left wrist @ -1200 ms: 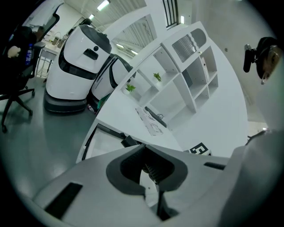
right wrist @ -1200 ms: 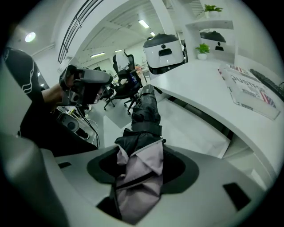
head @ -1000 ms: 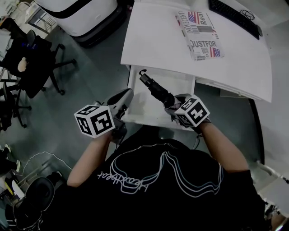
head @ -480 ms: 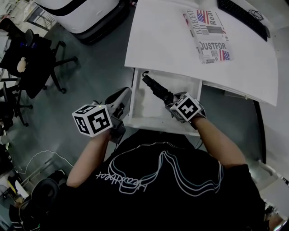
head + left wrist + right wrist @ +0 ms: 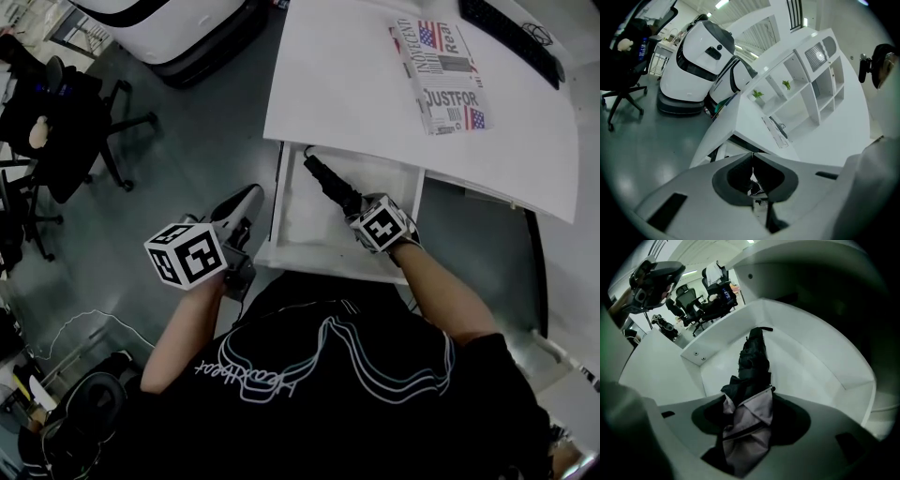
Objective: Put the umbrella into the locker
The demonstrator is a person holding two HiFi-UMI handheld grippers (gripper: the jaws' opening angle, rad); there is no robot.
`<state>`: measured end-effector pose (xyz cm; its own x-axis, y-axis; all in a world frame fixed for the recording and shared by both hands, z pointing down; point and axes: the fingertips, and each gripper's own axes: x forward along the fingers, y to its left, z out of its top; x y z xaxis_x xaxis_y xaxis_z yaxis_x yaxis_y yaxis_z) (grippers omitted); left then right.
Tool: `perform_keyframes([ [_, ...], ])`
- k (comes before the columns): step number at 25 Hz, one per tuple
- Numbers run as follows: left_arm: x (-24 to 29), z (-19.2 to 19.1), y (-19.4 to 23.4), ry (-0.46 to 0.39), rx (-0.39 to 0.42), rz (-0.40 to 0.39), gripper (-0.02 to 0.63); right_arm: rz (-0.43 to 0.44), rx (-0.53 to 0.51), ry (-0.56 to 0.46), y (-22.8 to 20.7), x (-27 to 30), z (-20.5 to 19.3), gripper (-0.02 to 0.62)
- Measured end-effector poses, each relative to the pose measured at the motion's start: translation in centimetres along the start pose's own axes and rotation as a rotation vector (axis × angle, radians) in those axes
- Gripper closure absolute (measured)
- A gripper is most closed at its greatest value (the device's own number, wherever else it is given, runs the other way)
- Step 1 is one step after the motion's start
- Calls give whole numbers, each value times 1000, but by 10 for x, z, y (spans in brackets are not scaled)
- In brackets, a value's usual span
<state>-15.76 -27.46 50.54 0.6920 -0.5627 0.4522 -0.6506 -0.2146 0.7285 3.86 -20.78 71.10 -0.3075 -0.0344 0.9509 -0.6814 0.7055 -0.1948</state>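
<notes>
Almost done: folded black umbrella [image 5: 328,180] low in open white locker drawer [image 5: 285,208] w/ right gripper [image 5: 751,405] fingers squeezing it; left gripper [image 5: 752,155] closed, empty.

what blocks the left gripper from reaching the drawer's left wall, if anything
Likely nothing, so yes: the left gripper hangs beside that wall of the drawer, jaws shut and empty. The right gripper and umbrella are farther in, off its path.

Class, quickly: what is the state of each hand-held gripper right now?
Left hand-held gripper: closed, holding nothing.
Right hand-held gripper: closed on the folded umbrella.
</notes>
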Motion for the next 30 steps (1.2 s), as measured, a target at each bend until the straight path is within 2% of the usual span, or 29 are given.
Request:
perform_keyframes([
  [5, -2, -7, 8, -11, -20, 2, 600, -6, 14, 29, 0, 14, -9, 342],
  [15, -8, -13, 10, -26, -31, 3, 601, -9, 35, 15, -5, 23, -10, 304],
  [20, -8, -11, 5, -28, -16, 0, 600, 23, 70, 21, -4, 17, -14, 205],
  [24, -8, -2, -6, -30, 10, -13, 600, 27, 132, -63, -7, -7, 3, 176],
  [27, -3, 3, -20, -23, 42, -29, 600, 82, 261, -186, -7, -32, 21, 156],
  [30, 3, 7, -37, -15, 77, -54, 600, 109, 305, -306, -4, -63, 36, 171],
])
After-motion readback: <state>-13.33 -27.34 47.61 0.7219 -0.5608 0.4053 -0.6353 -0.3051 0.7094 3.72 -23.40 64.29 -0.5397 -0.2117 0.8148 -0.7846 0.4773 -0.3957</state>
